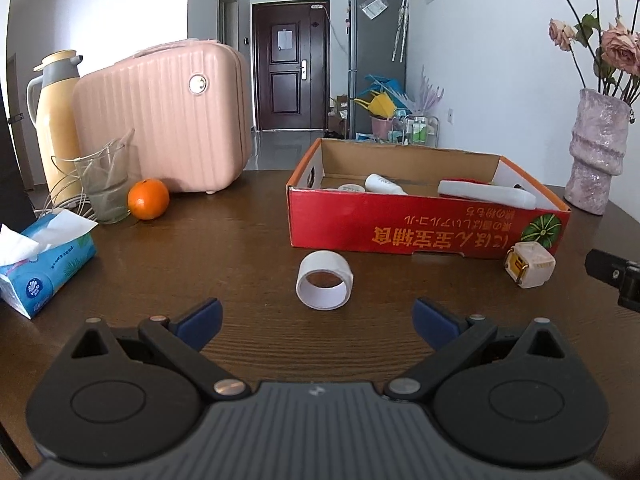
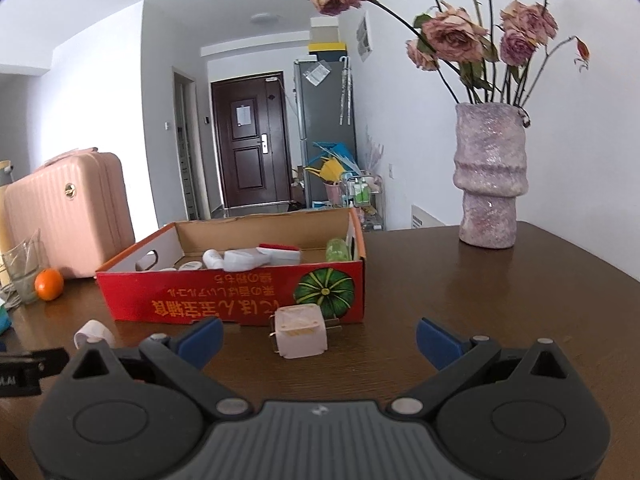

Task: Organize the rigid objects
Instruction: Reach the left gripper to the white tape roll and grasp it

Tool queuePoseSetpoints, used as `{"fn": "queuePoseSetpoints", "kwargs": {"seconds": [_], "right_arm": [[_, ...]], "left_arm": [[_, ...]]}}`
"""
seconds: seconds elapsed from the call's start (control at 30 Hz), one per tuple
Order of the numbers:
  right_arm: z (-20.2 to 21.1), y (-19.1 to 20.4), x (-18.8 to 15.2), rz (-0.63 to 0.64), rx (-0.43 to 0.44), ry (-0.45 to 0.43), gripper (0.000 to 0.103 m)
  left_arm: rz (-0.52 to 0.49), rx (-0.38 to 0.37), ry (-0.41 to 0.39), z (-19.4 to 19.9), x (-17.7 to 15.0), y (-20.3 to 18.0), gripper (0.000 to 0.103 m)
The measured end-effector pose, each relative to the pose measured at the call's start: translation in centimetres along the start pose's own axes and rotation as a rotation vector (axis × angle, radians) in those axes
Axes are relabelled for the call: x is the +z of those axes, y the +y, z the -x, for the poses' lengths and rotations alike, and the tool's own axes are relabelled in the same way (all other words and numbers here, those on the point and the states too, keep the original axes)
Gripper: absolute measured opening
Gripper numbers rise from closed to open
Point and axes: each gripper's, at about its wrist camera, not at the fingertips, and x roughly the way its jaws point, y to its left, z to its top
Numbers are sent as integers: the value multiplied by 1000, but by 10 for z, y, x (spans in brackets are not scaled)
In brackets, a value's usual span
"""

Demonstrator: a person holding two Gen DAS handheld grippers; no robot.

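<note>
Left wrist view: left gripper [image 1: 318, 316] is held spread and empty. The tape roll [image 1: 325, 285] lies on the table [image 1: 224, 256] straight ahead, hole facing the camera, just short of the red box [image 1: 400, 236].

Right wrist view: right gripper [image 2: 319, 338] is likewise spread, empty. The plug adapter [image 2: 301, 330] sits between its fingers' line, slightly left, just before the box; each gripper is judged nearer its own item.

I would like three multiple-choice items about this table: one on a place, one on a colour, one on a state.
1. Where is the tape roll?
A. in the box
B. on the table before the box
C. on the suitcase

2. What colour is the box front?
A. red
B. green
C. white

3. How are the left tongs?
A. shut on tape
B. shut, empty
C. open

Key: B, it lies on wood outside the box; A, red printed wall; C, fingers wide apart, nothing between.
</note>
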Motion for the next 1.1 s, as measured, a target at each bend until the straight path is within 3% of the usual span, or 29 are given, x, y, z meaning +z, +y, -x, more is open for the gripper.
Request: {"fn": "queuePoseSetpoints", "kwargs": {"seconds": [0.57,0.87,0.97,1.1], "right_arm": [[-14,0,-4,-3,-20,28,103],[-17,0,-5,2,-27,40,103],[-17,1,-5,2,-27,39,103],[-17,1,-6,2,-25,39,103]], "left_arm": [[76,49,99,-81,33,-1,103],[62,94,145,-110,40,-2,103],[60,72,165,-115,40,-1,88],[67,20,209,-120,38,1,44]]}}
